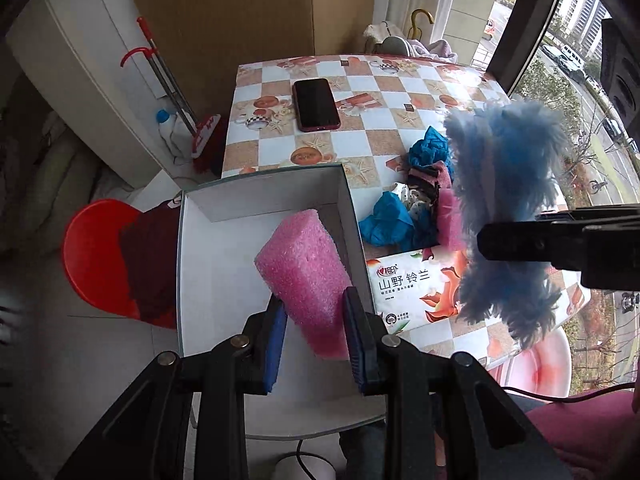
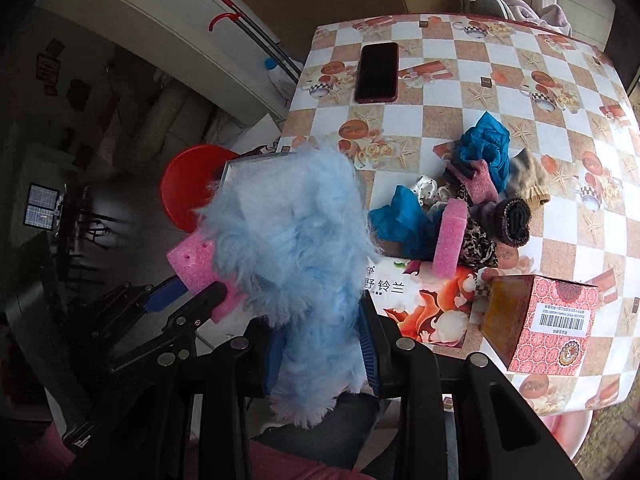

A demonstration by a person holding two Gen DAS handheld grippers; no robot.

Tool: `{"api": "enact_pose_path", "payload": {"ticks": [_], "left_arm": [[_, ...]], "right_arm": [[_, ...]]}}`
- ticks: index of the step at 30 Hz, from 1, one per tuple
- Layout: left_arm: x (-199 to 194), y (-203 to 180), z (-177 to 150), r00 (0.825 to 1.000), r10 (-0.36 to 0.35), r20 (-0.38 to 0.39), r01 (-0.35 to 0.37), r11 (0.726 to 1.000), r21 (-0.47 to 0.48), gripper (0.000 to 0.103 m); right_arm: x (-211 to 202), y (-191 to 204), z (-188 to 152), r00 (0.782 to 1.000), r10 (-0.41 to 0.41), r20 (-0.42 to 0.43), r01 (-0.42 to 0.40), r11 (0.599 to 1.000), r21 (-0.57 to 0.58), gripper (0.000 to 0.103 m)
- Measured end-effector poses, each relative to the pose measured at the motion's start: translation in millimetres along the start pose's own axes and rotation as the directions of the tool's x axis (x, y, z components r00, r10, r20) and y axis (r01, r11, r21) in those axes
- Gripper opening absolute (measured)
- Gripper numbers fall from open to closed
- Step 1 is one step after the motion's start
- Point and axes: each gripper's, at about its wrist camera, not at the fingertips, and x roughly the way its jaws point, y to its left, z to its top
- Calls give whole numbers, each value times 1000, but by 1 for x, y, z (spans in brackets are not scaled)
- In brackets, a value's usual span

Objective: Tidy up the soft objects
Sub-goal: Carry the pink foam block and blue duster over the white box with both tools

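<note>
My left gripper [image 1: 314, 308] is shut on a pink sponge block [image 1: 300, 256], which hangs over an open white box [image 1: 192, 280] at the table's near left corner. In the right wrist view the same sponge [image 2: 192, 260] shows between the left gripper's [image 2: 196, 284] fingers. A fluffy light-blue duster-like piece [image 2: 288, 240] fills my right gripper [image 2: 322, 320], whose blue pads press into its fur. It floats just right of the box [image 1: 508, 168], with the right gripper [image 1: 492, 240] reaching in from the right. Soft items [image 2: 472, 200] lie heaped mid-table, among them a second pink sponge [image 2: 450, 236] and blue cloths [image 2: 486, 144].
A tissue pack [image 2: 424, 304] lies at the checkered table's [image 2: 440, 92] near edge, with a red patterned carton [image 2: 552, 320] to its right. A dark phone [image 1: 316, 104] rests farther back. A red stool [image 1: 96, 252] stands left of the box; a mop leans on the wall.
</note>
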Motion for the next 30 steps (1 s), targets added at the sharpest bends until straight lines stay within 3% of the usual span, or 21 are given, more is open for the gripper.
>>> {"api": "enact_pose_path", "payload": {"ticks": [11,30], "left_arm": [[-11,37,-25,999,31,21,-28,992,-124,31],[11,68,-57,997,61,-49,-72,965,-253,31]], "right_arm": [[26,56,3,997,-28,-77,14,985,-170,35],[59,67,-3,987,-38,-157,6,980,-200,35]]}}
